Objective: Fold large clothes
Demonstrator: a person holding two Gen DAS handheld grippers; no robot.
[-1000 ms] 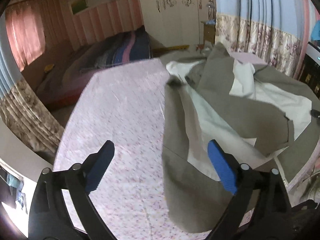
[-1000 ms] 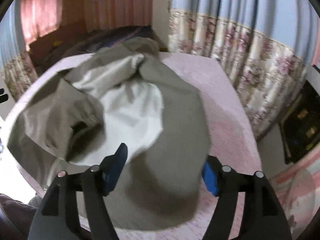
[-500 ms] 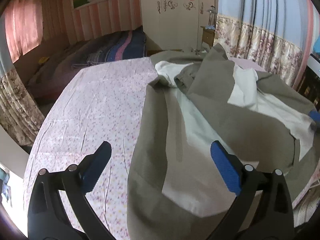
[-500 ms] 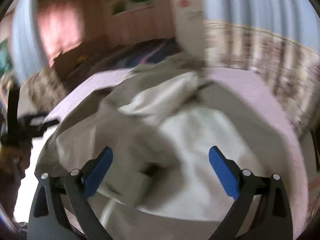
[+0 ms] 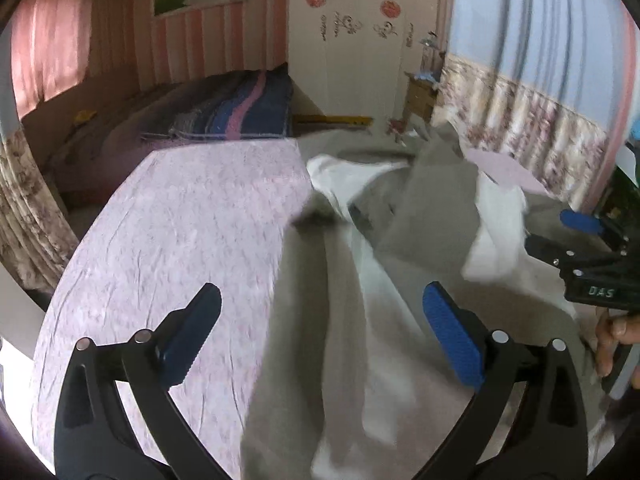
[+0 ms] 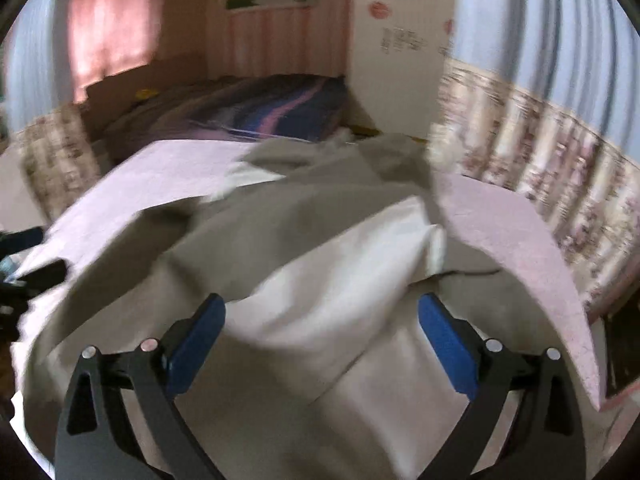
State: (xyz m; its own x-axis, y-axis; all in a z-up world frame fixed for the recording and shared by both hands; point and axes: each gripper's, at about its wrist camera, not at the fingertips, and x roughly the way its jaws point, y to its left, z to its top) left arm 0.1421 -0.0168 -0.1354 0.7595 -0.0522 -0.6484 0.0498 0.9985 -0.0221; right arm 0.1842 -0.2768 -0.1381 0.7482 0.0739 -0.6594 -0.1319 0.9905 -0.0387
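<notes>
Left tongs (image 5: 320, 332): seen nearest in the left wrist view, spread wide, nothing pinched. The blue pads (image 5: 452, 344) are held over the near part of the garment and the sheet beside it.

Right tongs (image 6: 322, 338): seen nearest in the right wrist view, likewise spread wide, nothing pinched; pale lining cloth is seen between and beyond the two fingers. Whether the cloth is touched cannot be told. The same tongs are also seen at the right edge of the left wrist view (image 5: 580, 224), with a hand (image 5: 612, 336) below them.

Large garment (image 5: 360, 320): olive-grey outer cloth with a white lining, lying crumpled and partly turned inside out on the bench. In the left wrist view the right half of the surface is covered by it; in the right wrist view (image 6: 300, 240) it is heaped across the middle. Both views are blurred.

Bench (image 5: 180, 220): covered by a pink flowered sheet, bare to the left of the garment.

Bed (image 5: 224, 116): beyond the bench, with a dark striped cover.

Wardrobe (image 5: 360, 48): white, against the far wall, with red stickers.

Curtains (image 5: 520, 92): blue above, flowered below, along the right side.
</notes>
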